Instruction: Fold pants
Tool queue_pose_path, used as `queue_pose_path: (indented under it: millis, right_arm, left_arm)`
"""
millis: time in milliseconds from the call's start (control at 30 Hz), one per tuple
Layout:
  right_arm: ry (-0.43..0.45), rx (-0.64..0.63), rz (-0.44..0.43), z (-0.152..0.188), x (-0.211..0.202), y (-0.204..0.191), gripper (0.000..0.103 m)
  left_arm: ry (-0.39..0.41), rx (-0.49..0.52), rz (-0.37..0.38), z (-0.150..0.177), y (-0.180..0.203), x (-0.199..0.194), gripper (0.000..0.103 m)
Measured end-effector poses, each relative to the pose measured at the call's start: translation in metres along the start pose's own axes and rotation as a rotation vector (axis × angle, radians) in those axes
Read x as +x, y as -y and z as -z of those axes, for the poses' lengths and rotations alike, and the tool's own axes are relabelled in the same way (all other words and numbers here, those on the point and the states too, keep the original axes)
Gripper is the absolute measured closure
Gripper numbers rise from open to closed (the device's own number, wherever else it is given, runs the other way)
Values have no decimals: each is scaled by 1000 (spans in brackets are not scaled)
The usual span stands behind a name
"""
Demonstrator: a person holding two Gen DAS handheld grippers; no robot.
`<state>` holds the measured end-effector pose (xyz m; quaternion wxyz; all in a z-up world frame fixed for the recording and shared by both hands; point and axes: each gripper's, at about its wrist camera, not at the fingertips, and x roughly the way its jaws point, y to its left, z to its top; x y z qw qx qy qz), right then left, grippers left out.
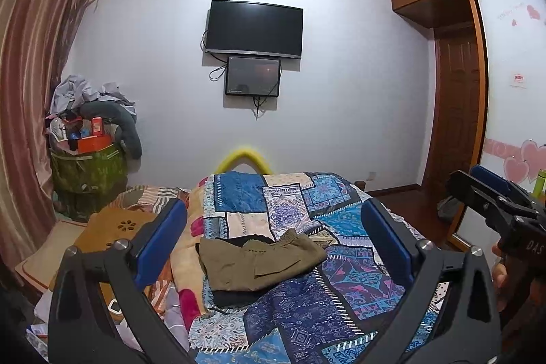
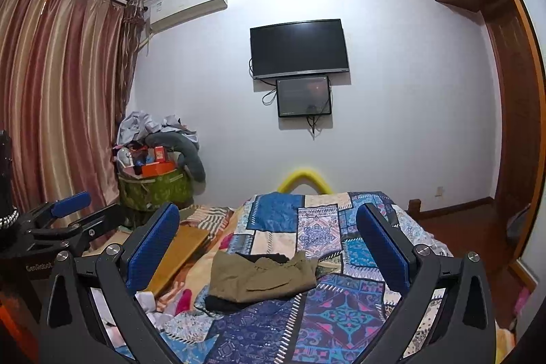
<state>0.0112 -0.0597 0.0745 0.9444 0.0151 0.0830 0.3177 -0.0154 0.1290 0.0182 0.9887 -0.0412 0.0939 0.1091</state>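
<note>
- We see the left gripper (image 1: 273, 248) spread wide, its two blue pads far apart at the lower left and lower right of the left wrist view, with nothing between them and nothing touching them.
- We see the right gripper (image 2: 268, 248) just as wide, its blue pads framing the lower middle of the right wrist view, also empty and clear of the cloth.
- The pants (image 1: 257, 261), olive-brown, lie folded in a compact bundle on the bed (image 1: 341, 306), in the lower centre of both views; they appear between the pads of each gripper but beyond them, not in contact.
- A dark garment (image 1: 232, 297) lies under the pants, showing along their near edge and near the waistband at the far side.
- The bed carries a patchwork quilt (image 2: 341, 312) of blue, cream and purple; a peach floral blanket (image 1: 186, 261) lies along its left side.
- In the left wrist view the right gripper also shows at the right edge of the frame, with a hand (image 1: 500, 275) partly visible beneath it.
- In the right wrist view the left gripper shows at the left edge, its pads likewise apart.
- On the far wall, upper centre, hangs a dark television (image 2: 299, 48) with a smaller screen (image 2: 303, 96) just below it.
- A striped curtain (image 2: 58, 98) fills the left side, and a heaped laundry bag (image 2: 155, 183) stands in the corner beside it.
</note>
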Motion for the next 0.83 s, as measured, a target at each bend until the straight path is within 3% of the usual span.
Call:
queue_pose_path:
  millis: [833]
  right_arm:
    - [0,-9,7,-3,-1,0,0]
  left_arm:
    - [-39,-8,24,2,0,12,0]
